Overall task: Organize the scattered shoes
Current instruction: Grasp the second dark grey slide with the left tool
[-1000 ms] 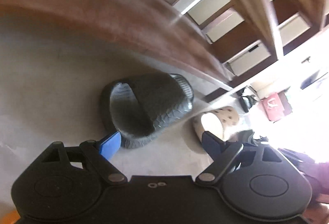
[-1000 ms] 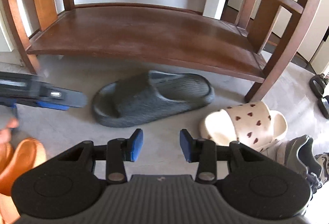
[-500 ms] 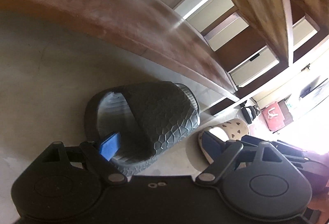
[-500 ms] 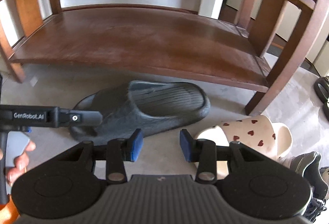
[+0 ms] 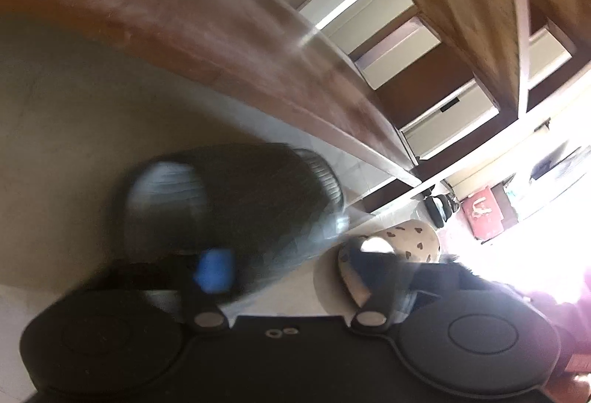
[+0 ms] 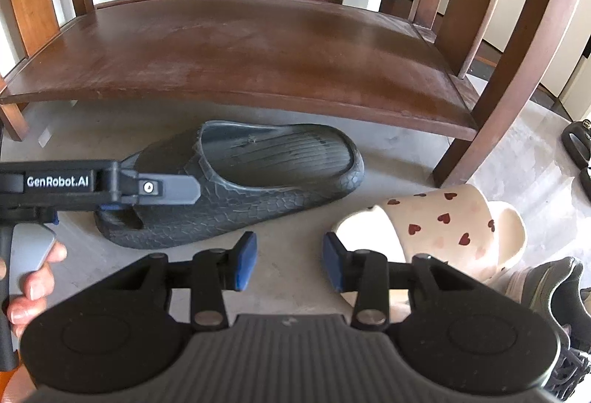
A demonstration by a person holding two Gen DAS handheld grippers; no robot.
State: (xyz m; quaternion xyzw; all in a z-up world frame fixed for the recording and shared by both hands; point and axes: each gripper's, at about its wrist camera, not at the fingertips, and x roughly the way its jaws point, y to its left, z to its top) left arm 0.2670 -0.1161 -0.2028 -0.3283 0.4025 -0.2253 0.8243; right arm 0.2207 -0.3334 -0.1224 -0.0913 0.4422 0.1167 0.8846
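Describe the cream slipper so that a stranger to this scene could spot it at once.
Find the wooden shoe rack; on the floor before its right leg lies the cream slipper. Unlike the dark grey slipper beside it, it is pale with small red hearts.

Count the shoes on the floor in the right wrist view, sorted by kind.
Slides: 2, the dark grey slide and the cream heart slide
Sneakers: 1 clearly seen, the grey sneaker
Black shoes at the right edge, kind unclear: 2
Total: 5
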